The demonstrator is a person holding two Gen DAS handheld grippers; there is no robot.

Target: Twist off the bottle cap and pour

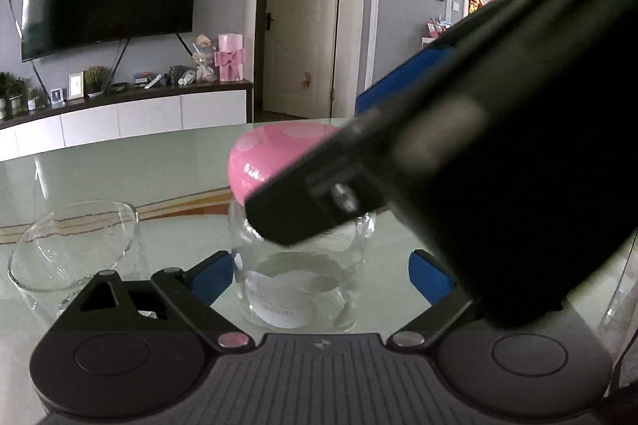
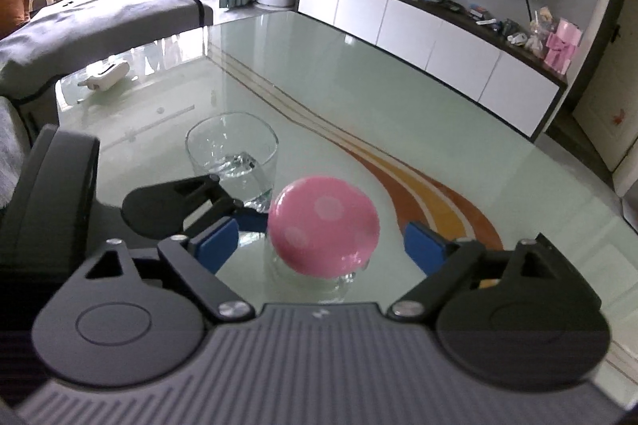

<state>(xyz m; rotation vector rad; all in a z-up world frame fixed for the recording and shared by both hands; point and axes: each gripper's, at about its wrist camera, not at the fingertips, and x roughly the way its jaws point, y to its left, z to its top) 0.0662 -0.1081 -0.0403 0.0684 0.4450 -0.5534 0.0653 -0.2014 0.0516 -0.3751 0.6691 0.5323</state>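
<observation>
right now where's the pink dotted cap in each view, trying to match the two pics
Left wrist view: the pink cap sits at centre, on the clear bottle, its right side hidden by the right gripper's dark body.
Right wrist view: it is just below centre, fully visible, between that gripper's blue pads.
Shared landmark: the drinking glass, left of the cap in both views.

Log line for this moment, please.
left gripper: open around bottle | right gripper: open around pink cap | cap on | glass upright
</observation>
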